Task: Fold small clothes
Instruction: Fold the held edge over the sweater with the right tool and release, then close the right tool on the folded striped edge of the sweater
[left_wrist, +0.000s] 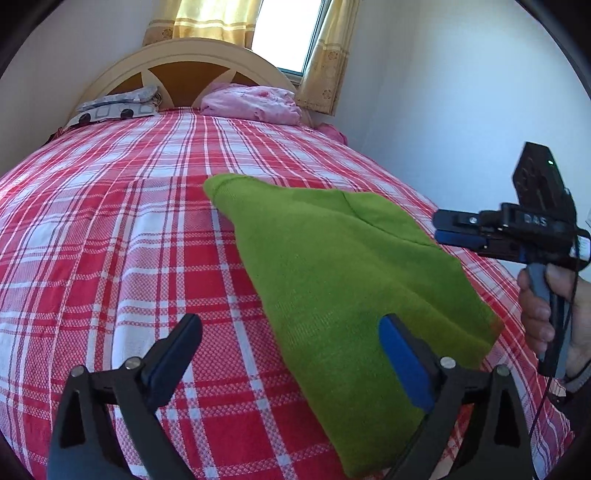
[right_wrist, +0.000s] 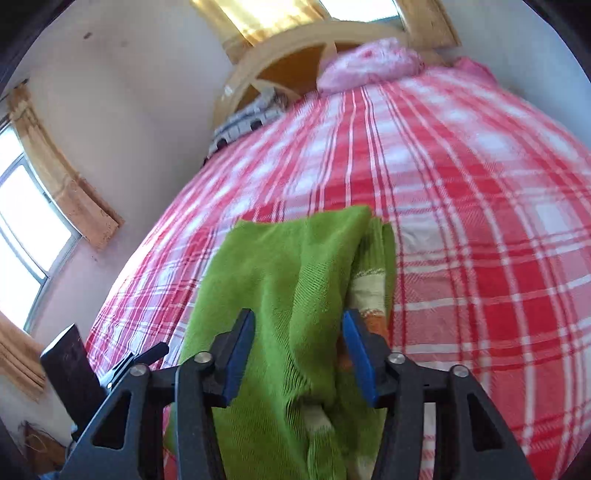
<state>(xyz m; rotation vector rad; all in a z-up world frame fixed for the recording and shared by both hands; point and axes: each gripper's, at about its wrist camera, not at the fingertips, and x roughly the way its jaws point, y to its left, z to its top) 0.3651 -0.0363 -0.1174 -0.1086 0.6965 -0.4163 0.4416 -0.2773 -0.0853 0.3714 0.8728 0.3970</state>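
A small green knitted garment (left_wrist: 332, 266) lies folded lengthwise on the red-and-white plaid bed (left_wrist: 129, 221). My left gripper (left_wrist: 291, 354) is open and empty, low over the garment's near left edge, with one blue pad over the green cloth. My right gripper (left_wrist: 437, 227) shows from the side at the garment's right edge, where its jaws look nearly together. In the right wrist view the right gripper (right_wrist: 299, 354) is open, with bunched green cloth (right_wrist: 288, 280) lying between the blue pads (right_wrist: 356, 354) and not clamped. A pale and orange patch (right_wrist: 369, 295) shows under the fold.
A pink pillow (left_wrist: 251, 101) and a grey patterned pillow (left_wrist: 118, 105) lie against the wooden headboard (left_wrist: 184, 66). A white wall (left_wrist: 443, 92) runs close along the bed's right side. Curtained windows stand behind the headboard and on the left wall (right_wrist: 22, 221).
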